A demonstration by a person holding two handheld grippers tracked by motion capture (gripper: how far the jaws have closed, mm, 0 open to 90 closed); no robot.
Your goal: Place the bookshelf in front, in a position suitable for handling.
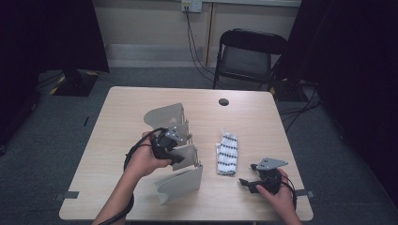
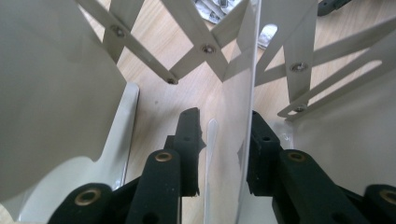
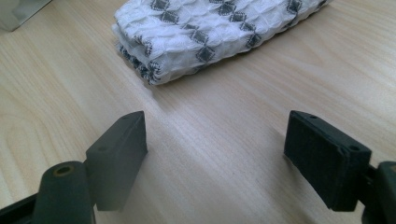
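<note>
Left hand-held gripper (image 2: 219, 154): black jointed jaws with brass-coloured rivets, released a little, one thin upright divider plate standing between them; the pads do not seem to press on it
Rack (image 1: 180, 154): pale grey sheet-metal expanding file rack, smooth and matt, with rounded end plates, thin divider sheets and riveted scissor struts crossing between them; it stands left of centre on the surface, under the left hand (image 1: 148, 159)
Divider plate (image 2: 243, 116): flat, thin-edged, slightly glossy, seen edge-on between the left jaws
Right hand-held gripper (image 3: 215, 158): blocky black rubbery pads, spread wide and grasping nothing, low over bare wood at the near right corner
Cloth (image 3: 210, 32): white folded textile, puckered and quilted in texture, with rows of dark diamond motifs; it lies ahead of the right jaws, apart from them, between the rack and the right hand (image 1: 277, 192)
In the way: struts and divider sheets close in on both sides of the left jaws
Surface (image 1: 126, 117): light wood-grain top, rounded corners, a dark round cable hole near the far edge
Room: grey carpet, black folding chair (image 1: 248, 54) beyond the surface, cables hanging from a wall socket, dark curtains at both sides
</note>
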